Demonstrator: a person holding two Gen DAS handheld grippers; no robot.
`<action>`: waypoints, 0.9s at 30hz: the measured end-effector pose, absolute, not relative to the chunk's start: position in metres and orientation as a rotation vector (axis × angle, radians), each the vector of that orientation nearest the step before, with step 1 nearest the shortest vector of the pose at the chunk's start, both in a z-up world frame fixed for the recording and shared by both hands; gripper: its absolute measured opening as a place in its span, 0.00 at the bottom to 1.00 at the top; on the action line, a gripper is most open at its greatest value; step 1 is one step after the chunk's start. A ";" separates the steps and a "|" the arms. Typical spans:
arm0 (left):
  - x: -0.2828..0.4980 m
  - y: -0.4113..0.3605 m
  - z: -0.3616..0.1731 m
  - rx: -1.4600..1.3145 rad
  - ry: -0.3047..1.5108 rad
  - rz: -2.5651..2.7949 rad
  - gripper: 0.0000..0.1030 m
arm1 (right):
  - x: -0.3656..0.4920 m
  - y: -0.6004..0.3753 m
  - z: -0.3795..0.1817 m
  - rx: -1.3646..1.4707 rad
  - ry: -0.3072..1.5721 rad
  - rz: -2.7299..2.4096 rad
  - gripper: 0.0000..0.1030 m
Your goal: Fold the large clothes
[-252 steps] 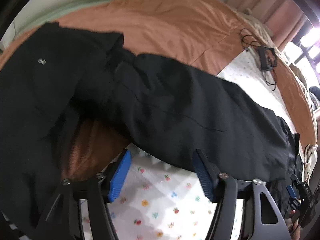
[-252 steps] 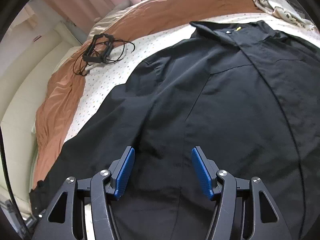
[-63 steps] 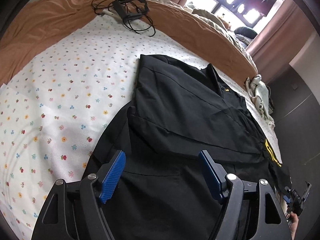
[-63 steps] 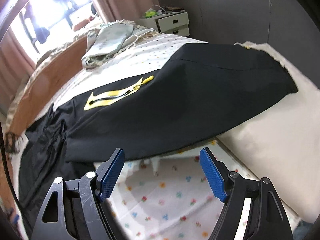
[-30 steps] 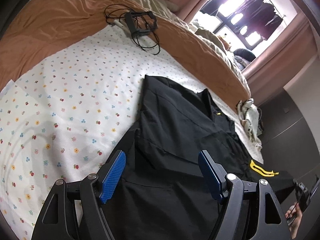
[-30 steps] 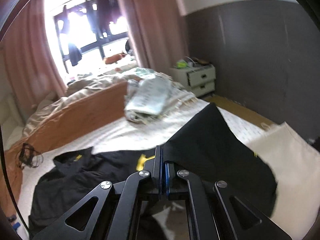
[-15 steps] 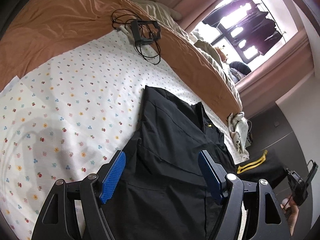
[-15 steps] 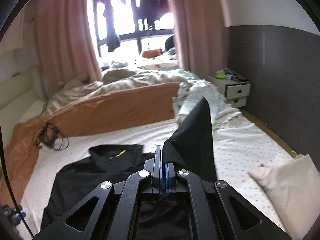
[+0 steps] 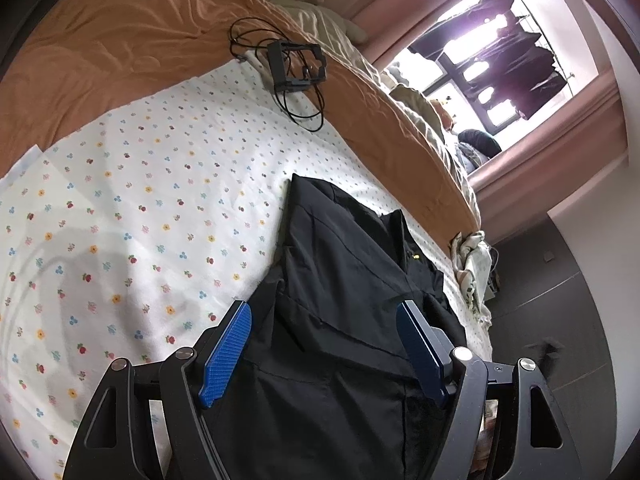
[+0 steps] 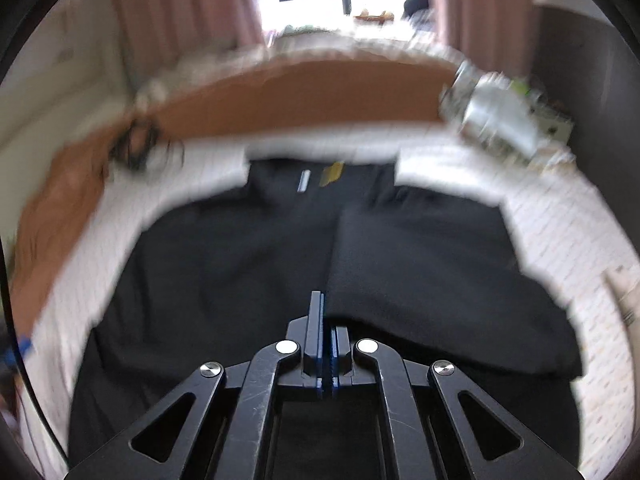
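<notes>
Bedroom, floral sheet over an orange blanket on the bed, black cable bundle near the far edge. Black jacket lies flat mid-bed, collar toward the far edge; left gripper hovers over its near part, jaws wide, nothing between them. Right gripper pinches a fold of the jacket laid across the right half, jaws just starting to part; view blurred

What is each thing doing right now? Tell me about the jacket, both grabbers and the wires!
Black jacket: lying on the bed, one side folded over its middle.
Left gripper: jaws wide open, holding nothing.
Right gripper: jaws shut on the jacket's folded part.
Black frame with cables: lying loose on the bed.
</notes>
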State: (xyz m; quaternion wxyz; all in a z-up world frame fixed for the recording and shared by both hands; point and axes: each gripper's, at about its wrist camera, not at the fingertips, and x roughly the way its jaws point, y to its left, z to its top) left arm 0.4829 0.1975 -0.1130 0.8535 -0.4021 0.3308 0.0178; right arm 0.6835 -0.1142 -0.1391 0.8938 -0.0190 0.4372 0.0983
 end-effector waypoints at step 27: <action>0.500 0.165 -0.123 -0.739 0.778 0.036 0.74 | 0.656 -0.313 -0.145 0.140 1.008 -0.085 0.61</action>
